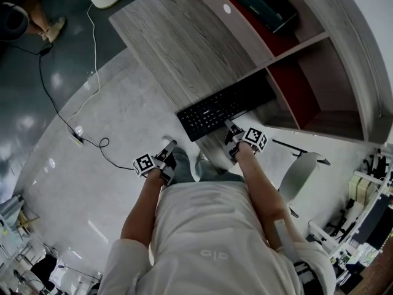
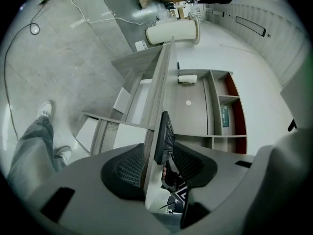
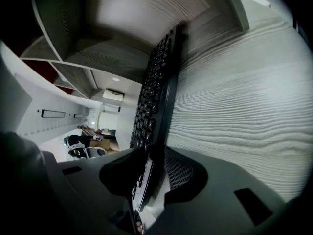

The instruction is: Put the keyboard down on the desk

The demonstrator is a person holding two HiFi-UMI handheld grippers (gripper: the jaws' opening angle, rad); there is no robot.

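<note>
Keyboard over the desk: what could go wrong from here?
Only the right gripper clamps the keyboard, at one end, so it may twist or slip. It is close to the desk's near edge; released here, it could tip off. The left gripper hangs open, away from it.

The right gripper (image 1: 233,131) is held forward at the end of an outstretched bare right forearm (image 1: 261,180), and its jaws are closed on the near edge of the keyboard (image 1: 224,106). The left gripper (image 1: 167,150) is held further back on a bent left arm (image 1: 142,208), apart from the right one. Its jaws are spread apart, with nothing gripped between them.
</note>
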